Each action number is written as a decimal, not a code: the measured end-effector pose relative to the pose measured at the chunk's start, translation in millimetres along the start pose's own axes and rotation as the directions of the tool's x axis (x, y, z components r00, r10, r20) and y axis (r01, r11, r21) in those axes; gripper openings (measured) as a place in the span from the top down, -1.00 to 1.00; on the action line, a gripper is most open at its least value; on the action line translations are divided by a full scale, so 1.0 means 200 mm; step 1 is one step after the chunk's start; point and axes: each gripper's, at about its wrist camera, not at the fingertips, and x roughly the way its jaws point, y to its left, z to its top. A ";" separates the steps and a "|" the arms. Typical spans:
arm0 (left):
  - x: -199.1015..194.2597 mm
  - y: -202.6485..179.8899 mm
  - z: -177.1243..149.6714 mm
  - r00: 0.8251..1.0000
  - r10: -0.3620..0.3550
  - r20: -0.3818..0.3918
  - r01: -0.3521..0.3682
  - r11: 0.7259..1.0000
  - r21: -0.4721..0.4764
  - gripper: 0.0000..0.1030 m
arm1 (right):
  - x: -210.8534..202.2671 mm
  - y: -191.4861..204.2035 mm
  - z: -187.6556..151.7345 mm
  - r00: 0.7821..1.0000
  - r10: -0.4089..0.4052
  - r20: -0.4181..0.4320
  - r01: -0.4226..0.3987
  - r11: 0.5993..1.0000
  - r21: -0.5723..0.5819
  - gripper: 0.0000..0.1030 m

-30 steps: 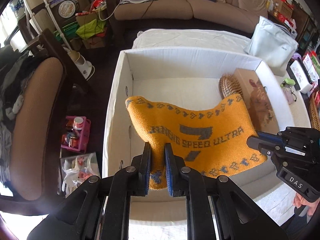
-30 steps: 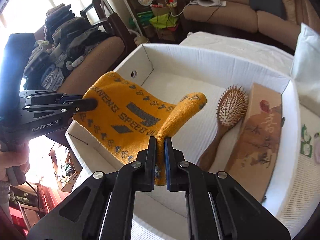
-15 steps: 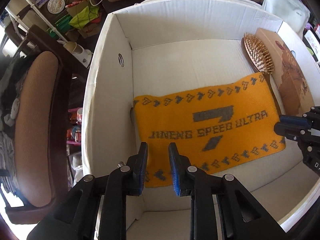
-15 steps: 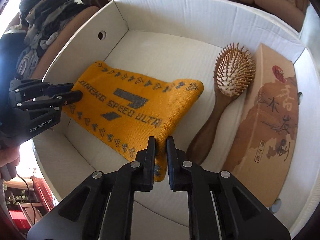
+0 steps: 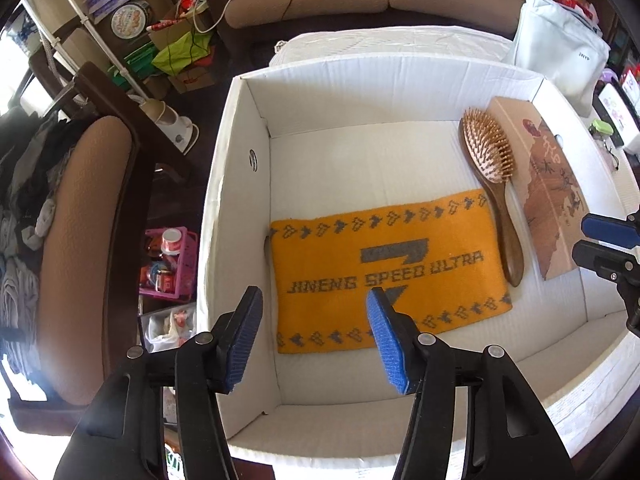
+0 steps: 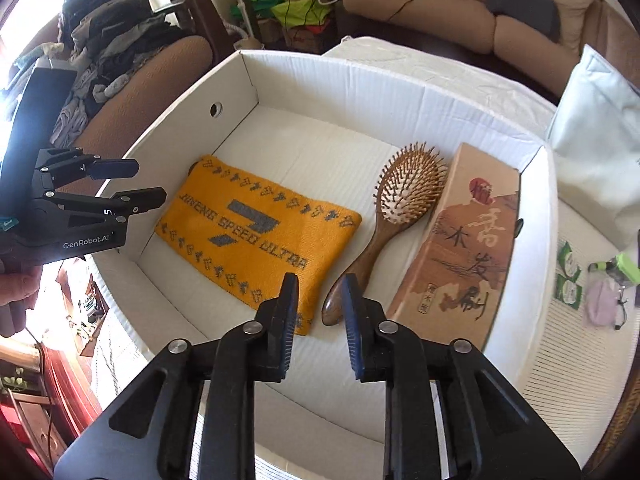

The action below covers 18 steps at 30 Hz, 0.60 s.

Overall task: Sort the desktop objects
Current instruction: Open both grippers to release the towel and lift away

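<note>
We are listing one white cardboard box (image 5: 236, 200), open-topped, sitting on a bench (image 6: 580, 340) covered in white ribbed cloth. Inside it, an orange knitted cloth (image 5: 384, 268) lettered "JINENG SPEED ULTRA" is lying flat on the box floor, toward the wall with the round hole. Just beside it a wooden hairbrush (image 6: 396, 224) is lying bristles up, its handle close to the cloth's edge; whether they touch we cannot tell. Beyond the brush, a brown printed carton (image 6: 468, 248) is leaning along the opposite wall.

We are holding the left tongs (image 5: 316, 332) above the cloth's near corner, jaws opening and already wide, nothing between the pads. We are holding the right tongs (image 6: 320, 320) over the cloth's other end and the brush handle, jaws opening but still narrow, gripping nothing.

Around the bench we are noting a brown sofa (image 6: 460, 12), a padded chair (image 5: 76, 240) heaped with clothes, a pink basket (image 5: 168, 260) on the floor, and a pale bag (image 5: 560, 52).
</note>
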 end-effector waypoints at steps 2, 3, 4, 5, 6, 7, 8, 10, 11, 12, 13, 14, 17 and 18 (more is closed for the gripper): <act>-0.06 -0.01 -0.01 1.000 -0.006 0.019 0.007 1.000 -0.018 -0.22 | -0.07 -0.03 -0.02 1.000 0.005 0.022 -0.005 1.000 0.005 0.42; -0.08 -0.02 -0.01 0.999 -0.018 0.030 0.019 0.999 -0.028 -0.34 | -0.10 -0.04 -0.03 0.999 0.006 0.033 -0.006 1.000 0.006 0.38; -0.11 -0.02 -0.01 0.998 -0.036 0.042 0.038 0.999 -0.040 -0.44 | -0.13 -0.07 -0.04 0.999 0.004 0.041 -0.004 1.000 0.009 0.24; -0.14 -0.03 -0.01 0.997 -0.059 0.058 0.062 0.997 -0.053 -0.63 | -0.17 -0.09 -0.06 0.999 0.001 0.050 -0.001 1.000 0.013 0.07; -0.17 -0.05 -0.02 0.993 -0.094 0.077 0.099 0.993 -0.061 -0.76 | -0.21 -0.12 -0.07 0.998 -0.005 0.058 0.004 1.000 0.018 0.00; -0.20 -0.07 -0.02 0.988 -0.129 0.087 0.135 0.989 -0.066 -0.82 | -0.25 -0.15 -0.09 0.998 -0.012 0.064 0.010 1.000 0.025 -0.12; -0.23 -0.09 -0.02 0.985 -0.147 0.089 0.153 0.986 -0.071 -0.92 | -0.28 -0.19 -0.11 0.997 -0.014 0.070 0.012 0.999 0.031 -0.24; -0.27 -0.16 -0.04 0.986 -0.139 0.093 0.145 0.987 -0.068 -1.00 | -0.34 -0.26 -0.15 0.997 -0.020 0.078 0.015 0.998 0.053 -0.54; -0.29 -0.19 -0.04 0.987 -0.130 0.097 0.136 0.989 -0.062 -1.00 | -0.37 -0.30 -0.17 0.996 -0.024 0.082 0.018 0.998 0.068 -0.77; -0.31 -0.22 -0.05 0.987 -0.123 0.103 0.130 0.989 -0.065 -1.00 | -0.40 -0.34 -0.19 0.996 -0.033 0.089 0.025 0.996 0.081 -0.89; -0.33 -0.25 -0.06 0.986 -0.125 0.110 0.133 0.988 -0.072 -1.00 | -0.44 -0.38 -0.21 0.994 -0.045 0.100 0.035 0.995 0.095 -1.00; -0.35 -0.28 -0.06 0.985 -0.128 0.117 0.138 0.987 -0.079 -1.00 | -0.47 -0.42 -0.24 0.993 -0.053 0.109 0.041 0.993 0.111 -1.00; -0.42 -0.38 -0.07 0.985 -0.112 0.131 0.124 0.989 -0.086 -1.00 | -0.54 -0.53 -0.31 0.990 -0.069 0.120 0.051 0.988 0.149 -1.00; -0.44 -0.41 -0.07 0.984 -0.111 0.136 0.123 0.989 -0.086 -1.00 | -0.56 -0.57 -0.33 0.990 -0.074 0.123 0.054 0.986 0.158 -1.00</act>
